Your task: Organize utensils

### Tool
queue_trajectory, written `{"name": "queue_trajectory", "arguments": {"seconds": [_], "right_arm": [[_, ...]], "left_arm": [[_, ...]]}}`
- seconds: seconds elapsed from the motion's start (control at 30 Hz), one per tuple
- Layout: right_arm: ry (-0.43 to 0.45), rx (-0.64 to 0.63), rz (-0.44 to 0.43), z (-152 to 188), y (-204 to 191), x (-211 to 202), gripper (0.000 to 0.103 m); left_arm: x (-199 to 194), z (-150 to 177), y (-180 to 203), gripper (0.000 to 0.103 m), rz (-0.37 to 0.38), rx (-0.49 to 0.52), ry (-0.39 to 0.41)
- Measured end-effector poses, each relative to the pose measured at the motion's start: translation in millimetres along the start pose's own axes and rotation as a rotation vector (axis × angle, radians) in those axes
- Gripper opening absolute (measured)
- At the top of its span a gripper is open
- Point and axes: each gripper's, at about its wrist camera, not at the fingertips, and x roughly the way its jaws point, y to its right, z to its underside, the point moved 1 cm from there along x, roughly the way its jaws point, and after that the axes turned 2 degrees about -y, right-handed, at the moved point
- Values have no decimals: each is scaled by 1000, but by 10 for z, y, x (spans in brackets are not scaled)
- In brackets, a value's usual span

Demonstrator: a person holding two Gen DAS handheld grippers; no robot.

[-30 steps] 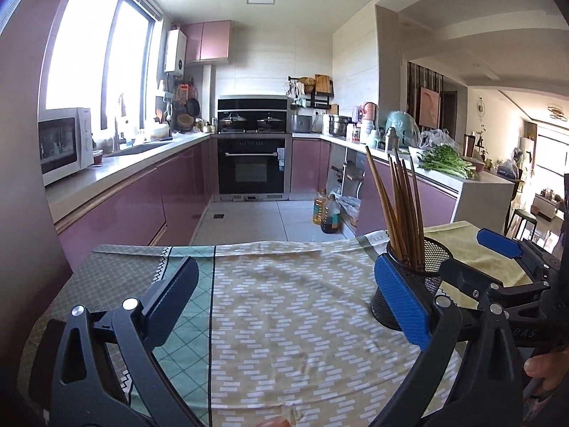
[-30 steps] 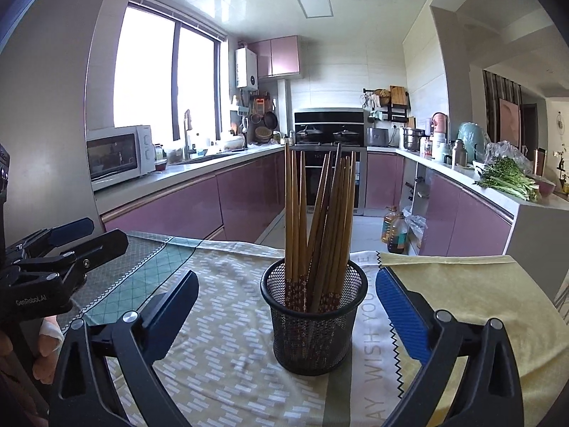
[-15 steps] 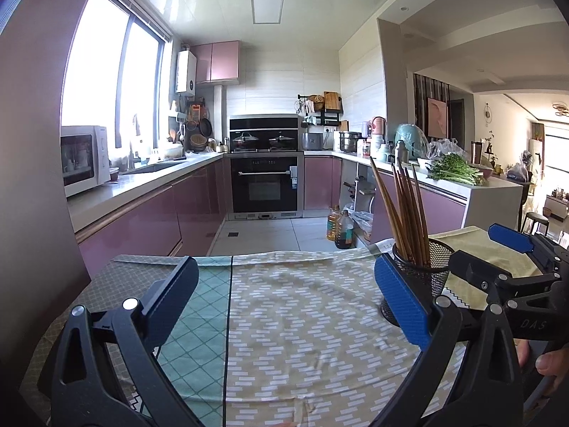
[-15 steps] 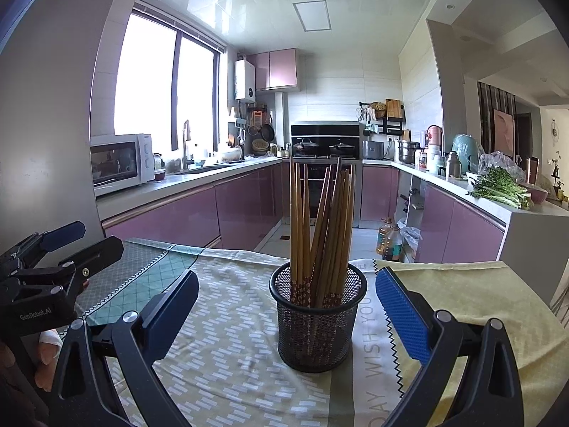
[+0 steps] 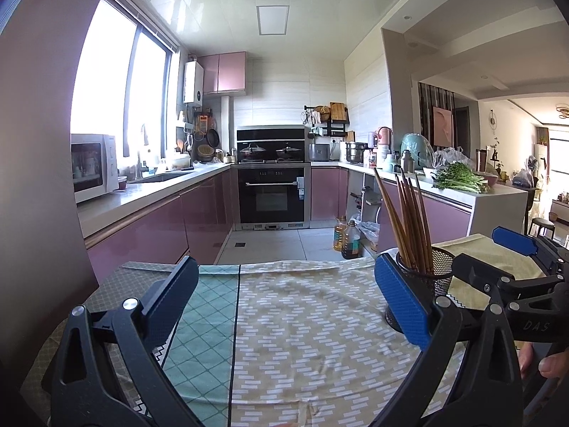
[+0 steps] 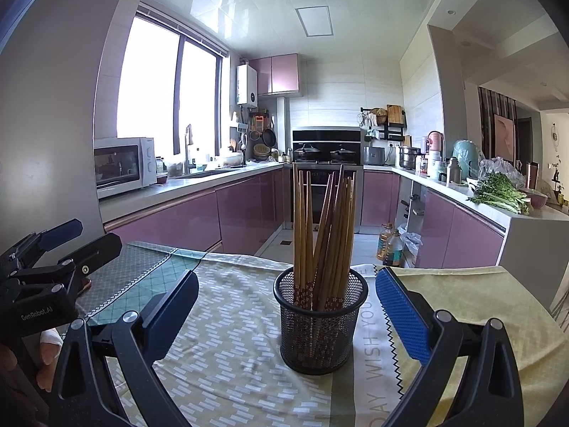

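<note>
A black mesh cup (image 6: pixel 320 323) stands upright on the cloth-covered table, holding several brown wooden chopsticks (image 6: pixel 322 231) with patterned lower ends. My right gripper (image 6: pixel 284 306) is open, its blue pads either side of the cup and a little nearer me, touching nothing. In the left wrist view the same cup (image 5: pixel 432 277) with its chopsticks (image 5: pixel 409 220) sits at the right, partly hidden behind my right pad. My left gripper (image 5: pixel 284 302) is open over bare cloth, well left of the cup. The right gripper (image 5: pixel 512 267) shows there too.
The table carries a patterned beige cloth (image 5: pixel 302 320), a green diamond cloth (image 5: pixel 202 306) at left and a yellow cloth (image 6: pixel 480 306) at right. Beyond its far edge lie a kitchen floor, purple cabinets (image 6: pixel 199 220), an oven (image 5: pixel 272 195), oil bottles (image 5: pixel 346 236). A person's hand (image 5: pixel 547 363) holds the right tool.
Both cameras have tilted upward and drawn back slightly, so the cup and table sit lower and farther off in each view. Both grippers stay open; the cup has not moved.
</note>
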Motion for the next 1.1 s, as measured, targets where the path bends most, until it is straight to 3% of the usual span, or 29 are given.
{"name": "queue_trajectory", "arguments": {"seconds": [1.1], "right_arm": [[9, 5, -13, -24, -49, 11, 96]], "left_arm": [[-28, -14, 58, 97, -17, 8, 13]]}}
